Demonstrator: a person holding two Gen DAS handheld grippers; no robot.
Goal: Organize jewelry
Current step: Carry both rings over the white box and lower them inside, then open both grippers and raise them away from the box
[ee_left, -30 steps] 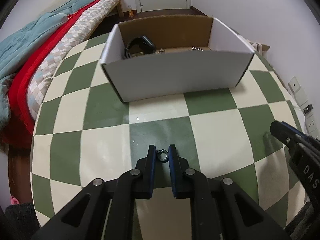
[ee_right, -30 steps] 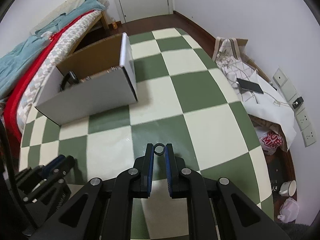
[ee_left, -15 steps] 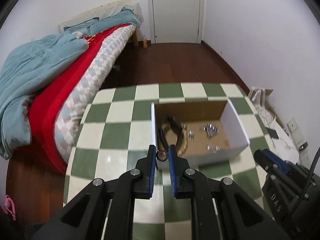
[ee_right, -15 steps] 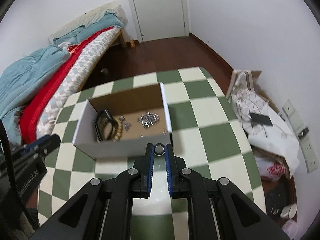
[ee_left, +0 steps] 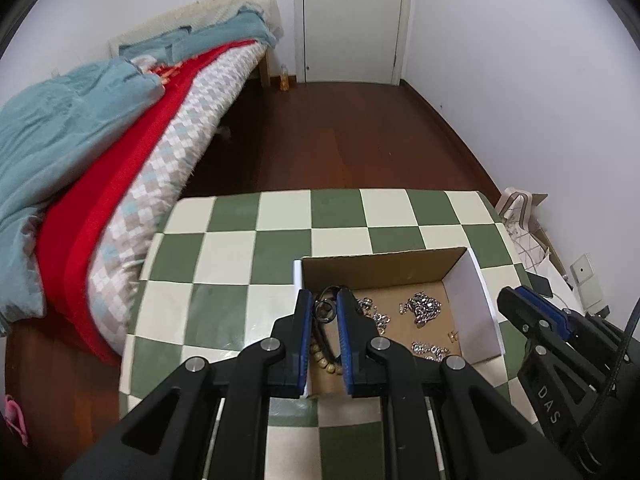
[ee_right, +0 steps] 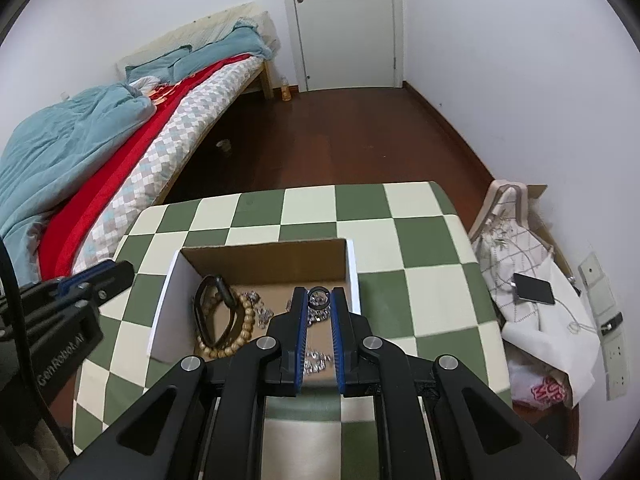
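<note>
An open cardboard box [ee_left: 474, 292] [ee_right: 352, 268] stands on the checkered table. Inside lie a black strap [ee_right: 208, 312], a wooden bead bracelet [ee_right: 244, 320] and several silver chains [ee_left: 424, 306]. My left gripper [ee_left: 325, 307] is shut on a small dark ring [ee_left: 325, 308] and holds it above the box's left part. My right gripper [ee_right: 319, 295] is shut on another small ring [ee_right: 319, 293] above the box's right part. Each gripper shows at the edge of the other's view, the right one [ee_left: 532, 316] and the left one [ee_right: 96, 276].
The green and cream checkered table [ee_left: 224, 264] [ee_right: 420, 280] ends near a bed [ee_left: 100, 140] on the left. Bags and a phone [ee_right: 534, 288] lie on the floor to the right. A wooden floor and a white door [ee_right: 344, 24] are beyond.
Both grippers have risen from the tabletop with their rings and moved forward, from in front of the box to above its inside.
</note>
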